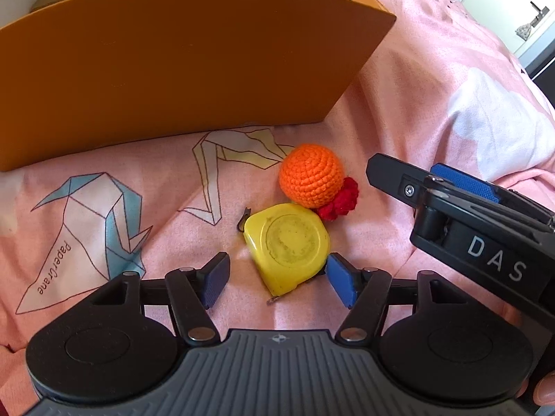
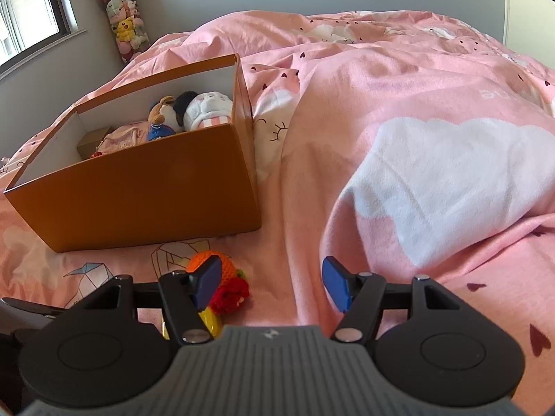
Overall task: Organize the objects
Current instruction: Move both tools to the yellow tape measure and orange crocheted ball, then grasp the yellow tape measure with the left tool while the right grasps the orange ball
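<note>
I'm holding the left gripper [image 1: 277, 279] spread around a scuffed yellow tape measure [image 1: 288, 248], pads not pressing. A knobbly crocheted orange ball [image 1: 310, 175] is lying centre frame; the right gripper [image 2: 272, 286] is gaping over rumpled pink bedding [image 2: 347, 104].

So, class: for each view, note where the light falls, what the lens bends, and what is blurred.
Left wrist view: fisheye bows the orange box front into an arc; the yellow tape measure is sharp and evenly lit. Right wrist view: daylight comes from the window at upper left; the box wall shows a soft glow, with corners vignetted dark.
</note>
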